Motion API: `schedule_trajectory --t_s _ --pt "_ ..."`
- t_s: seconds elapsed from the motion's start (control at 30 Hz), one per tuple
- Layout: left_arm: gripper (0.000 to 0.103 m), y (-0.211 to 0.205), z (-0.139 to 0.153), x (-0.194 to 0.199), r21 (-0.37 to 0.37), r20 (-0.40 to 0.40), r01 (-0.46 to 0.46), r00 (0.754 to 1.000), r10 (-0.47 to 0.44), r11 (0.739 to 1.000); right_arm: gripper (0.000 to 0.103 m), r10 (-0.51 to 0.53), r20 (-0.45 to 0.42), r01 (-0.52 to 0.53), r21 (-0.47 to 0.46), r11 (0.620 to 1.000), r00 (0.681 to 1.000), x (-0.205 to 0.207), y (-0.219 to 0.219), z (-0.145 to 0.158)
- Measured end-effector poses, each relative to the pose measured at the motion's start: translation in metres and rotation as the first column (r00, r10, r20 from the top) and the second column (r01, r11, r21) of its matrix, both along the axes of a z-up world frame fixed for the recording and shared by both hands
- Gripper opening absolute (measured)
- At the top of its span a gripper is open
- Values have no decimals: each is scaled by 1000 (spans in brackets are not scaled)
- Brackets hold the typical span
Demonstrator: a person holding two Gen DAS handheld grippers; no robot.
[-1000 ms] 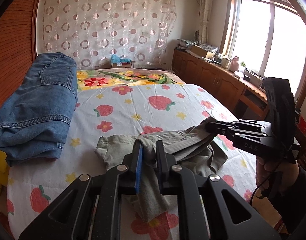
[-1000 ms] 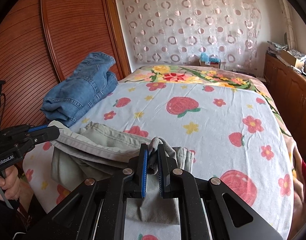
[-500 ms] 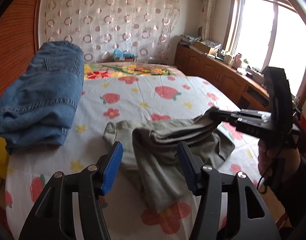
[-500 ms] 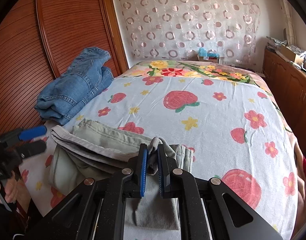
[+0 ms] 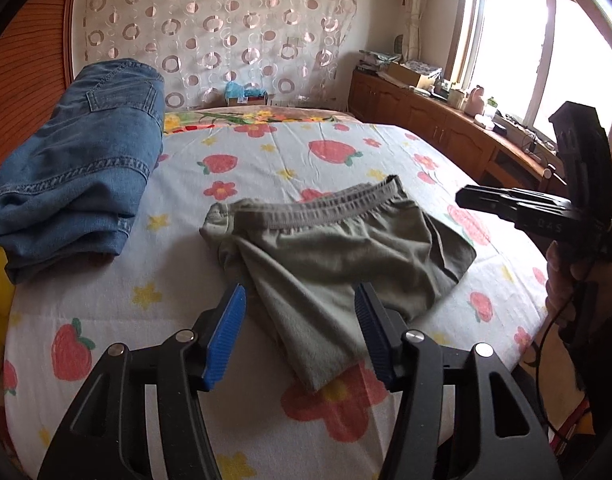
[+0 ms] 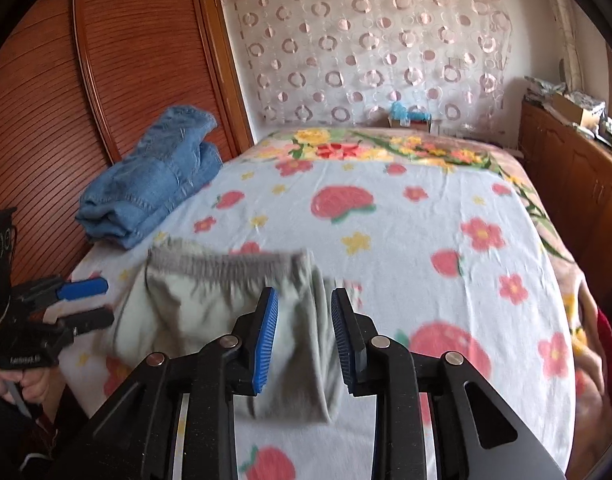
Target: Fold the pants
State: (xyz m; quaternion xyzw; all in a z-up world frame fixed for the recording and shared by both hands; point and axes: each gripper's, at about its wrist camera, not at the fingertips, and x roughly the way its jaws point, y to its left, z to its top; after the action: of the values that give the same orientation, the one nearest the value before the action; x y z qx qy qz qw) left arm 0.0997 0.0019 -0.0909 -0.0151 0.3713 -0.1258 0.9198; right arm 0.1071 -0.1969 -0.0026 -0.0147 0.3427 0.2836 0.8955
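Observation:
Grey-green pants (image 5: pixel 338 248) lie folded on the strawberry-print bed (image 5: pixel 265 168), elastic waistband at the far side. My left gripper (image 5: pixel 299 300) stands open just above their near edge, touching nothing. In the left wrist view my right gripper (image 5: pixel 466 198) hovers to the right of the pants, apart from them. In the right wrist view the jaws of my right gripper (image 6: pixel 303 300) are opening; the blurred pants (image 6: pixel 209 304) lie below and between them, and the pads do not press on the cloth. My left gripper (image 6: pixel 93 304) shows at the left edge, open.
Folded blue jeans (image 5: pixel 77 172) sit at the bed's left side, against a wooden slatted wardrobe (image 6: pixel 125 80). Low wooden cabinets (image 5: pixel 426 116) with clutter run under the window on the right. A person's hand (image 5: pixel 566 276) holds the right gripper.
Both grippers were shut on the pants. The left one opened first, then the right let go and drew off to the right. The pants now lie flatter on the bed.

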Motion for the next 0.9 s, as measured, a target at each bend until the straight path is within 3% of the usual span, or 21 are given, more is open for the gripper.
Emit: schedule_trajectory --t_s 0.3,0.5,0.77,0.9 --pt "58 -1 -13 -12 5 -40 13 999 -13 1000 29 24 -72 -27 -33 999 997 -17 -13 -18" --pt "42 -2 -17 -23 -23 -58 43 997 -44 999 29 37 -93 -40 -36 999 995 -16 -16 -20" --pt "37 -8 -25 -22 -2 -75 55 996 -55 999 29 42 -110 -46 -35 998 993 -12 -12 -25" --pt "23 -7 -26 -22 1 -73 55 996 -55 998 14 47 -113 -52 -40 998 992 -11 -10 -29"
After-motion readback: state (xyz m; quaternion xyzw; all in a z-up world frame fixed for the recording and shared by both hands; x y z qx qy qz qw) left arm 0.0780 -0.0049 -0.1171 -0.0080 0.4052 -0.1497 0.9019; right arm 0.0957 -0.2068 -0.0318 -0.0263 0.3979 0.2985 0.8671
